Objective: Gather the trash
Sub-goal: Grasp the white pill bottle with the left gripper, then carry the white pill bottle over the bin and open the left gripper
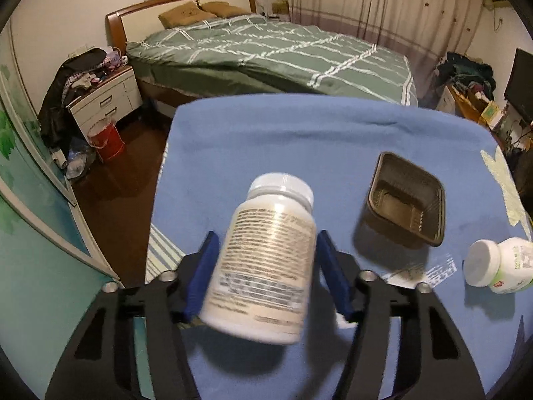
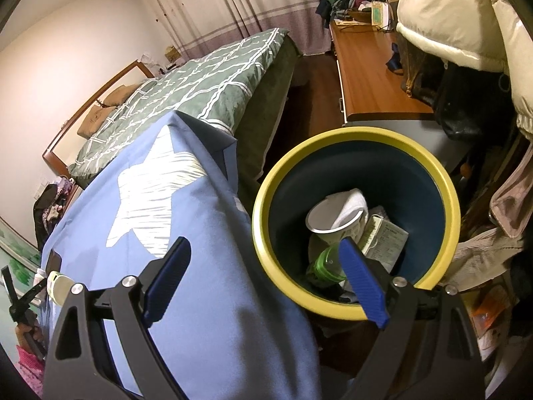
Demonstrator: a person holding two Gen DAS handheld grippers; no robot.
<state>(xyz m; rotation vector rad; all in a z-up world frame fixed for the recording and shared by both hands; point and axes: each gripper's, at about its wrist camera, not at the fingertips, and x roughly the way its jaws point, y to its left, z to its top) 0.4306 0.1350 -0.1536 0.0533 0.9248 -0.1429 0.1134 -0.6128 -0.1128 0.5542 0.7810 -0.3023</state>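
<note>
Blue cloth [image 1: 299, 140] covers the work surface, printed with pale brush-stroke stars [image 2: 150, 196]; in the left wrist view it fills the lower middle, with a green quilt crossed by white lines on the bed [image 1: 266, 53] behind it at 12 o'clock. A white nightstand [image 1: 106, 100] heaped with clothes stands at 10 o'clock, a red bucket [image 1: 106, 140] on the dark wood floor just below it. Striped curtains [image 1: 383, 3] hang at 1 o'clock.

The left gripper [image 1: 265, 266] grips a white pill bottle [image 1: 263, 266] between its blue pads, jaws closed against the bottle's sides; the bottle tilts, cap pointing away. Its label carries rows of dark fine print, too blurred to read. At 3 o'clock a dark plastic tray [image 1: 406, 200] sits on the cloth, and beyond it, near the edge of the view, a second white bottle [image 1: 496, 265] lies on its side with a green-and-white label and a small red mark, the text unreadable.

The right gripper [image 2: 266, 276] is spread wide and holds nothing, hanging over the cloth's edge. At 3 o'clock from it stands a yellow-rimmed bin [image 2: 266, 233] with a dark blue inside, holding a paper cup [image 2: 333, 220], a green-capped bottle [image 2: 328, 263] and a printed carton [image 2: 386, 236] whose writing is too small to read. A wooden desk [image 2: 369, 76] lies at 1 o'clock.
</note>
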